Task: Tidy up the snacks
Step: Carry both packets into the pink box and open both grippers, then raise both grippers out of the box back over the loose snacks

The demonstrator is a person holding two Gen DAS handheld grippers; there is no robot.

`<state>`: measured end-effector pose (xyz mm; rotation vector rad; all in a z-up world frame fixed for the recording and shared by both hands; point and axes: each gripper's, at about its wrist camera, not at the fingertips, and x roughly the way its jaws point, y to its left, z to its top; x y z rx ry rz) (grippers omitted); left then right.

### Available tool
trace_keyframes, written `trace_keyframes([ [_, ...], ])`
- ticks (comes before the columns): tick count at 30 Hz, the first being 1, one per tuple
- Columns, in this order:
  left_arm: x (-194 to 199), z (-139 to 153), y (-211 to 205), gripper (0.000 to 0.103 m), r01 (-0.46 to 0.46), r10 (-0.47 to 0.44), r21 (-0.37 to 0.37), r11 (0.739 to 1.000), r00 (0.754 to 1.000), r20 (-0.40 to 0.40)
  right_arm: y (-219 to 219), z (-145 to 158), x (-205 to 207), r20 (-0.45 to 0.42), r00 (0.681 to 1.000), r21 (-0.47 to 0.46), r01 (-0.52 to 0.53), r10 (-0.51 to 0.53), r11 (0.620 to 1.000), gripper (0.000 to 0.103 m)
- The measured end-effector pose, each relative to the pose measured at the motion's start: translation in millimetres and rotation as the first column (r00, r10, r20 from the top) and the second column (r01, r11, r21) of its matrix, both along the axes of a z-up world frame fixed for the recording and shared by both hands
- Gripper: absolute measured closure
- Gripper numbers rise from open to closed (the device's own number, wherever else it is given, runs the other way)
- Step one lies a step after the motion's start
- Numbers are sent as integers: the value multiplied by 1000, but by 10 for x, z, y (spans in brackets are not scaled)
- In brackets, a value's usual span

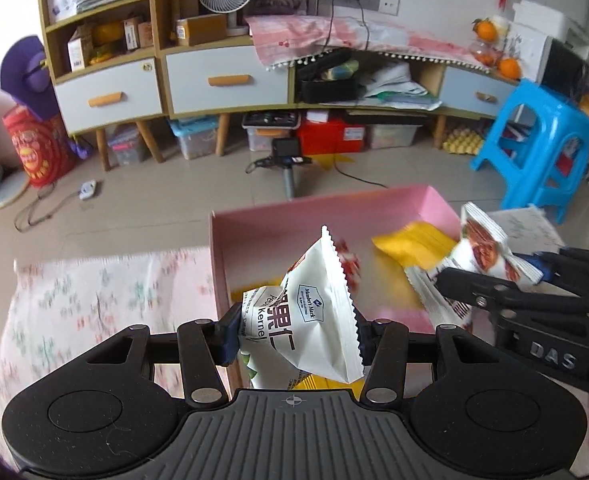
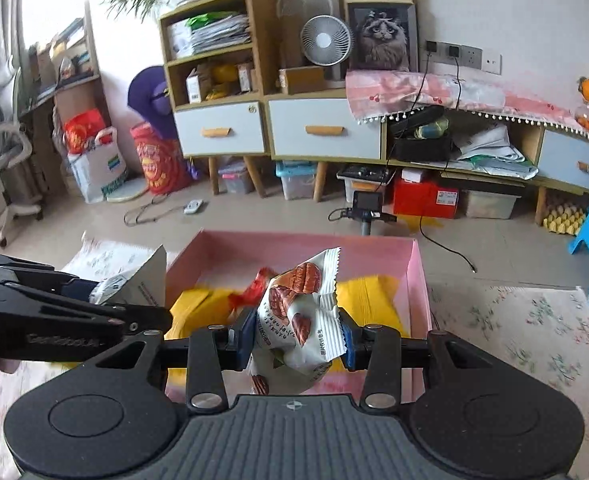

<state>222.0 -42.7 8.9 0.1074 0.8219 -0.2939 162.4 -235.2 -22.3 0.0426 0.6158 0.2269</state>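
My left gripper [image 1: 298, 338] clamped on a crumpled white kernel packet [image 1: 314, 312], serrated end tilted up over the pink box [image 1: 230, 232], my right gripper [image 2: 296, 338] pinching a pecan-print packet [image 2: 298, 312], long axis upright, above yellow packets [image 2: 366, 300] inside

The left gripper [image 1: 298, 338] points forward and down, its jaws clamped partway on a white pecan-kernel packet [image 1: 314, 312]. The right gripper [image 2: 296, 340] sits just beside it at a similar tilt, jaws pinching a pecan snack packet [image 2: 298, 312].
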Motion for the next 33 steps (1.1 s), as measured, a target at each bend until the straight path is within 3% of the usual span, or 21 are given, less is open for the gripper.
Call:
trace_keyframes([
  [9, 477, -188, -239, 56, -7, 5, 75, 997, 1000, 18, -275, -121, 272, 7, 999, 143, 44, -45, 989, 77],
  [13, 566, -263, -290, 55, -22, 21, 90, 996, 1000, 17, -296, -140, 282, 3, 999, 159, 53, -54, 986, 76],
  [17, 569, -275, -301, 50, -34, 31, 73, 997, 999, 37, -299, -178, 284, -13, 998, 157, 56, -55, 986, 74],
  [20, 535, -263, -292, 35, -29, 26, 66, 997, 999, 41, -284, -180, 276, -12, 998, 139, 57, -56, 989, 73],
  [33, 180, -78, -180, 25, 1, -2, 42, 999, 1000, 21, -269, -89, 132, -21, 997, 106, 81, -80, 991, 30],
])
